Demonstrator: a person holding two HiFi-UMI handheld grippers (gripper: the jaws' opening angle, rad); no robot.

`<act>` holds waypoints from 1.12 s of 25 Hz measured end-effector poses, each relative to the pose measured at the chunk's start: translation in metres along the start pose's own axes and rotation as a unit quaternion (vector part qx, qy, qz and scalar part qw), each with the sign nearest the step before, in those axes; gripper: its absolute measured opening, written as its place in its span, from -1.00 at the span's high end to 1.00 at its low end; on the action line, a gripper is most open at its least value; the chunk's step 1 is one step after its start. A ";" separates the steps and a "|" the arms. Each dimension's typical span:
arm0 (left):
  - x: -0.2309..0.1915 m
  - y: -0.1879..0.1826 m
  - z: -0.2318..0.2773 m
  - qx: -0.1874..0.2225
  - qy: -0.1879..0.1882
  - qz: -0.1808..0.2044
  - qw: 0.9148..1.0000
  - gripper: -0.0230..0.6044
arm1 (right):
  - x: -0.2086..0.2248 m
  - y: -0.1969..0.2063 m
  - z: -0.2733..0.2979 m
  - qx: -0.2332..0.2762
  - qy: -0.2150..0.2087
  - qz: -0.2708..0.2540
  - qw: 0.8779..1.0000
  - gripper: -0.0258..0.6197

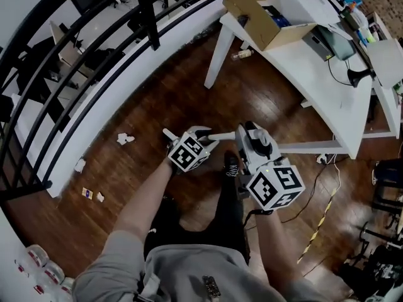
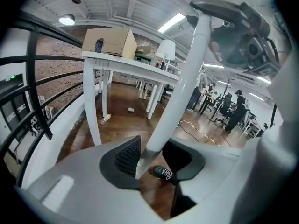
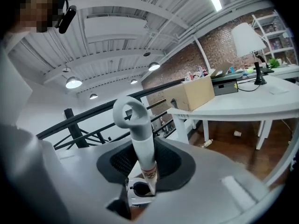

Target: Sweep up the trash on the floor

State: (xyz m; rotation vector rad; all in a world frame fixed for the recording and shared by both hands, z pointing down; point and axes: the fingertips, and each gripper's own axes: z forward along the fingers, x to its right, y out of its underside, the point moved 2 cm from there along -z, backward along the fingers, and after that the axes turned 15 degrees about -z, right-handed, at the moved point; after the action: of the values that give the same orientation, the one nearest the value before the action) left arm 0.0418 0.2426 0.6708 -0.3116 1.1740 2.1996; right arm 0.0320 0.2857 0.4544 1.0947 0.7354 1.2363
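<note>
Crumpled paper (image 1: 124, 138) and small scraps (image 1: 87, 194) lie on the dark wood floor near the white curb, left of my grippers. In the head view a white handle (image 1: 220, 135) runs between the left gripper (image 1: 186, 131) and the right gripper (image 1: 245, 137). The left gripper (image 2: 154, 157) is shut on the white handle (image 2: 177, 87), which rises toward the right gripper's body (image 2: 238, 31). My right gripper (image 3: 145, 164) is shut on the handle (image 3: 140, 129) just below its ring-shaped end (image 3: 129, 112). The sweeping end is hidden.
A white table (image 1: 327, 74) with a cardboard box (image 1: 252, 5) stands ahead to the right, a bottle (image 1: 242, 54) beneath it. A black railing (image 1: 94, 74) curves along the left. Cables and striped tape (image 1: 318, 225) lie at right. My shoe (image 1: 232, 164) is below the grippers.
</note>
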 end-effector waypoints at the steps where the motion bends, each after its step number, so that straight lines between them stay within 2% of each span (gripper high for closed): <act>1: -0.005 0.007 -0.011 0.000 -0.002 -0.002 1.000 0.46 | -0.013 0.001 0.003 -0.001 -0.005 -0.001 1.000 0.63; 10: -0.066 0.059 -0.125 0.018 -0.043 -0.050 0.998 0.46 | -0.149 -0.003 0.053 -0.010 -0.083 -0.028 0.996 0.63; 15: -0.095 0.082 -0.175 0.007 -0.074 -0.071 0.995 0.46 | -0.205 -0.002 0.075 -0.027 -0.124 -0.029 0.991 0.62; 21: -0.119 0.108 -0.225 -0.023 -0.118 -0.104 0.987 0.46 | -0.238 0.003 0.099 -0.068 -0.170 0.000 0.983 0.63; 24: -0.130 0.105 -0.245 -0.021 -0.140 -0.116 0.983 0.46 | -0.247 -0.007 0.112 -0.073 -0.201 0.008 0.977 0.63; 28: -0.143 0.083 -0.257 -0.007 -0.173 -0.131 0.976 0.46 | -0.249 -0.030 0.129 -0.067 -0.244 -0.007 0.968 0.63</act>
State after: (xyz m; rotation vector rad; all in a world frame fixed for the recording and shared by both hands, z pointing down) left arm 0.0819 -0.0595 0.6450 -0.0769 0.8730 1.9341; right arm 0.1052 0.0137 0.4419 1.2134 0.2790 0.9332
